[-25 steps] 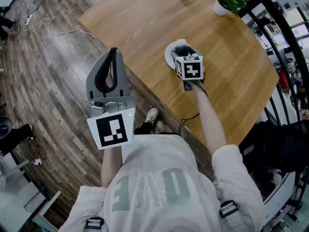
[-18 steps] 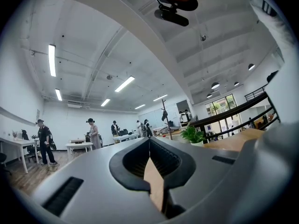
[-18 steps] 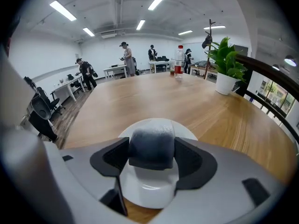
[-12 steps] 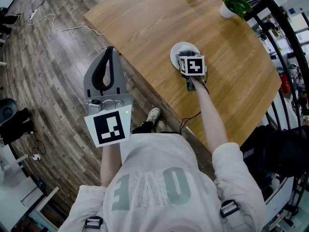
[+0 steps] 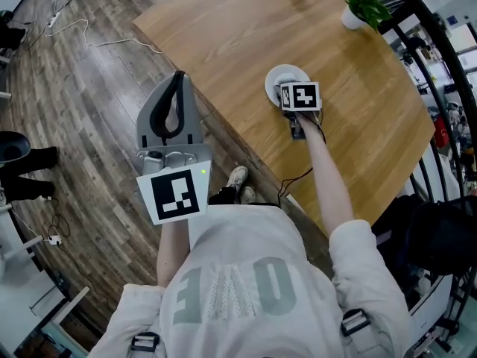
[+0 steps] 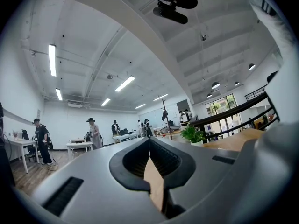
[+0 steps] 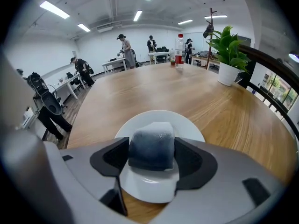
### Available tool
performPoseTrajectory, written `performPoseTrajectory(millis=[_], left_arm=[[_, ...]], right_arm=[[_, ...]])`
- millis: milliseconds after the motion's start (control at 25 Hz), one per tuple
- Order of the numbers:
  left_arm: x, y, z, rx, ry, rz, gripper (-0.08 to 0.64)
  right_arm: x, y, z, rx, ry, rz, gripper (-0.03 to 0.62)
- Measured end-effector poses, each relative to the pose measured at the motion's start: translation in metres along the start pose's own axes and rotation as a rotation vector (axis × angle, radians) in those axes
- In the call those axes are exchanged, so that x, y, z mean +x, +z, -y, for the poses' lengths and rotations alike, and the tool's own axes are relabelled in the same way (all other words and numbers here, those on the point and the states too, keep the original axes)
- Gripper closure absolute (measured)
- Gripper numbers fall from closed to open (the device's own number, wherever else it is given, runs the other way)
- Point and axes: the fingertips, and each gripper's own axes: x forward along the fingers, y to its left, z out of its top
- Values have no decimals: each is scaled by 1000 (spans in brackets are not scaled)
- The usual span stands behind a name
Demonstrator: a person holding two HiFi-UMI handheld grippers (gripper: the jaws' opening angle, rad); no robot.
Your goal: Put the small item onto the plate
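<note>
The left gripper (image 5: 177, 80) hangs nearest the body, over the floor and clear of the worktop (image 7: 154, 87). Its jaws meet at the tips with nothing between them, so it poses little risk.

The right gripper (image 7: 152, 161) is clamped on the small item (image 7: 152, 141), a dark grey-blue block held by its two sides. The block sits over the middle of the white plate (image 7: 192, 128). I cannot tell whether its underside touches the plate.

That is the main hazard. If the block hangs above the plate when the jaws part, it may bounce or roll over the rim. It looks soft, so it may also spring sideways on release, or cling to one pad and get dragged off as the gripper lifts. Pushing down hard could slide the plate, which lies fairly near the worktop's edge.

The potted plant (image 7: 229, 50) and the bottle (image 7: 179, 50) stand well apart, out of harm's way.
</note>
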Motion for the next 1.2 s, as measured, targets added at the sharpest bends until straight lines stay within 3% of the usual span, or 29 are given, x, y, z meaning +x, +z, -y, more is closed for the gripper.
performPoseTrajectory(millis=[600,800,960,1200], left_arm=[[-12,1,-6,-11,21,17,551],[-12,5,-7,-7,12,27,551],[-12,13,-6,-9,-1,49,551],[-8,27,5,-19,-36,100,551]], right_arm=[[3,-2,1,24,-11,6,279],[-10,18,-5,17,3,50,278],[-55,71,-15,-3,5,231,278],[-200,173,-51,-50,52,692,279]])
